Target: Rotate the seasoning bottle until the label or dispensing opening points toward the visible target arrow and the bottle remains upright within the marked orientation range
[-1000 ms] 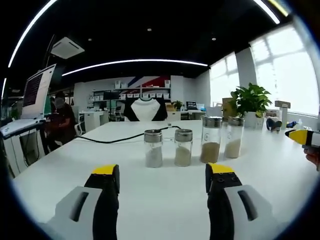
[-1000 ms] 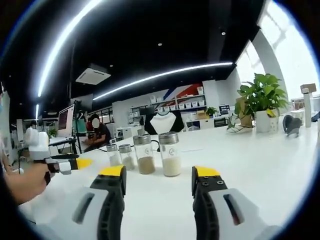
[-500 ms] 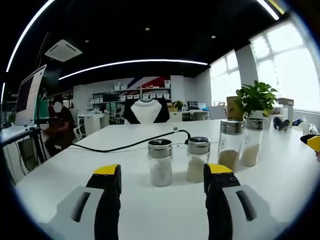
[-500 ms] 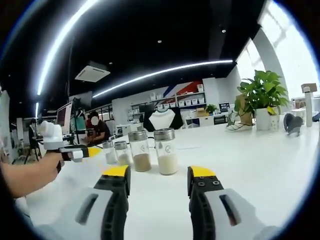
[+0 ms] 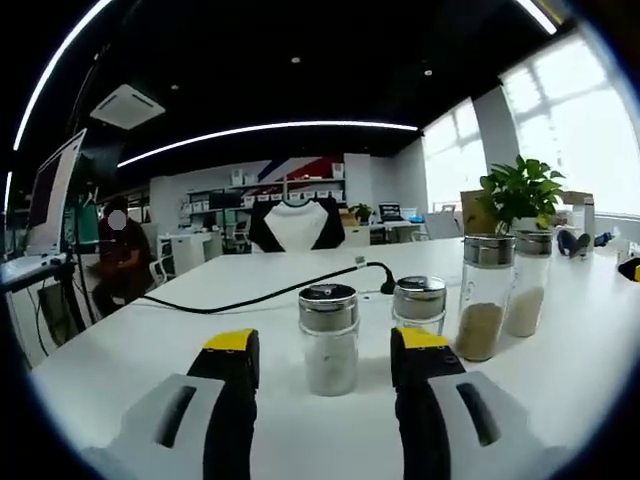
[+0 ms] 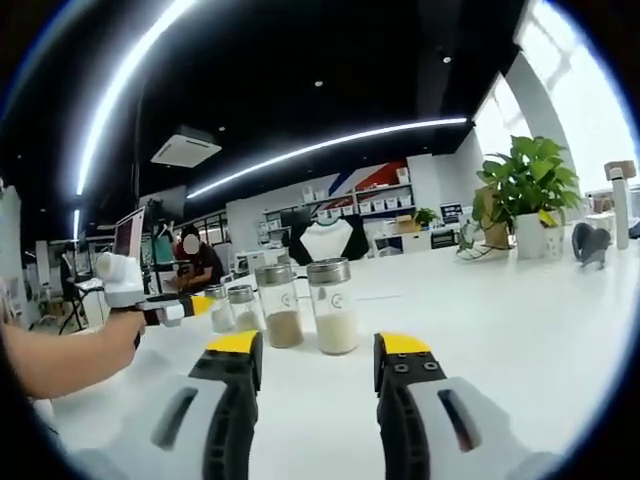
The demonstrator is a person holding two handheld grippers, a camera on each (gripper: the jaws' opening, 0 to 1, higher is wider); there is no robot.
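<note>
Left gripper (image 5: pixel 325 350), jaws open, is pointing straight at upright bottle (image 5: pixel 329 338) standing between them near table (image 5: pixel 150 330) edge; right gripper (image 6: pixel 315 358), open, farther.

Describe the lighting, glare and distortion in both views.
Left gripper view: ceiling light strips bow into arcs from fisheye distortion; the window at right is blown out white. Right gripper view: the same bowing; the window glares, and the bottles stay fairly sharp on the white table.
</note>
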